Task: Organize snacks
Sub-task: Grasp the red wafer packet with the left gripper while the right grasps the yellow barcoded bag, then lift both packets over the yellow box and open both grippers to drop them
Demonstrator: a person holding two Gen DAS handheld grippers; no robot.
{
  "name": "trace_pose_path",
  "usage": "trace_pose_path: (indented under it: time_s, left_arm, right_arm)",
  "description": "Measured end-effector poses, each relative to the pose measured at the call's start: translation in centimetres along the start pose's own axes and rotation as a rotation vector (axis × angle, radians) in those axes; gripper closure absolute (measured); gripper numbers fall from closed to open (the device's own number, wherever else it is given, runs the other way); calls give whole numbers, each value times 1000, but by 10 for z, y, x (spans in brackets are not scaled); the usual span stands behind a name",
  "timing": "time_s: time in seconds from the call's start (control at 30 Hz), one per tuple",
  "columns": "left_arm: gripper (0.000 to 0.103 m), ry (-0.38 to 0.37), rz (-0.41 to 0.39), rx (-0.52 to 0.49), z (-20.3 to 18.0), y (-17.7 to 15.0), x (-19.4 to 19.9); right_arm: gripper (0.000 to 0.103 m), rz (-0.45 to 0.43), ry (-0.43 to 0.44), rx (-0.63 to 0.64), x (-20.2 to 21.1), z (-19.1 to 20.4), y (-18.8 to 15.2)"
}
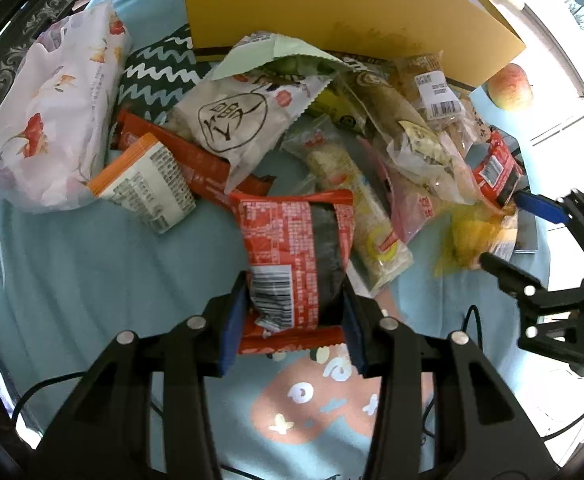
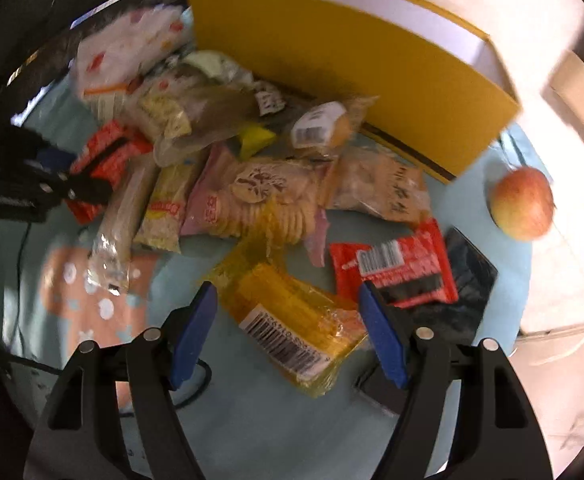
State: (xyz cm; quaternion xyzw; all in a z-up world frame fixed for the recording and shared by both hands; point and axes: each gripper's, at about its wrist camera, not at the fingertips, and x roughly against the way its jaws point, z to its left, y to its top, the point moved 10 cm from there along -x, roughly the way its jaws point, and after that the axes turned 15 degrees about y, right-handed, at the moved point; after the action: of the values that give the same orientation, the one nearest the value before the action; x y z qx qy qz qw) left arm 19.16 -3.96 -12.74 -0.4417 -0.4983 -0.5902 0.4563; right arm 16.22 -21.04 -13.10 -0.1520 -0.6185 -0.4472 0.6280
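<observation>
Pale blue cloth [image 1: 92,280] with a salmon cartoon patch covered the table, and a heap of snack packets lay across it in front of a yellow box [image 1: 331,12]. At the left wrist view, the left gripper [image 1: 292,316] had its 2 blue-padded jaws pressed against the sides of a red packet [image 1: 295,252], whose back showed a white barcode label and dense small print too fine to read. Behind it sat a white pouch [image 1: 232,120] stamped with a large circled black character, beside a floral tissue pack [image 1: 56,108]. The right gripper [image 2: 288,328] stood with jaws wide apart around a yellow packet [image 2: 292,320] bearing a barcode, neither pad clearly touching it. Near it lay another red barcoded packet [image 2: 395,272]. An apple [image 2: 521,204] rested well apart, right of the box.
</observation>
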Motion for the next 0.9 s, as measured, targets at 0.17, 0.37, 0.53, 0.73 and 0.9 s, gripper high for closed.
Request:
trace_pose_path:
  time_s: [0.17, 0.37, 0.53, 0.73, 0.9]
  left_arm:
    - [60, 5, 3, 0, 1, -3, 1]
    - [60, 2, 3, 2, 2, -7, 2]
    - [60, 2, 8, -2, 1, -9, 1]
    - [60, 2, 7, -2, 1, -8, 2]
    - [60, 1, -19, -5, -1, -6, 3]
  right_arm:
    - [30, 97, 36, 22, -25, 3, -7]
    - [30, 138, 74, -65, -31, 3, -29]
    - [30, 83, 88, -144, -28, 1, -38]
    - [30, 49, 44, -216, -26, -10, -37]
    - [65, 79, 19, -231, -22, -11, -33]
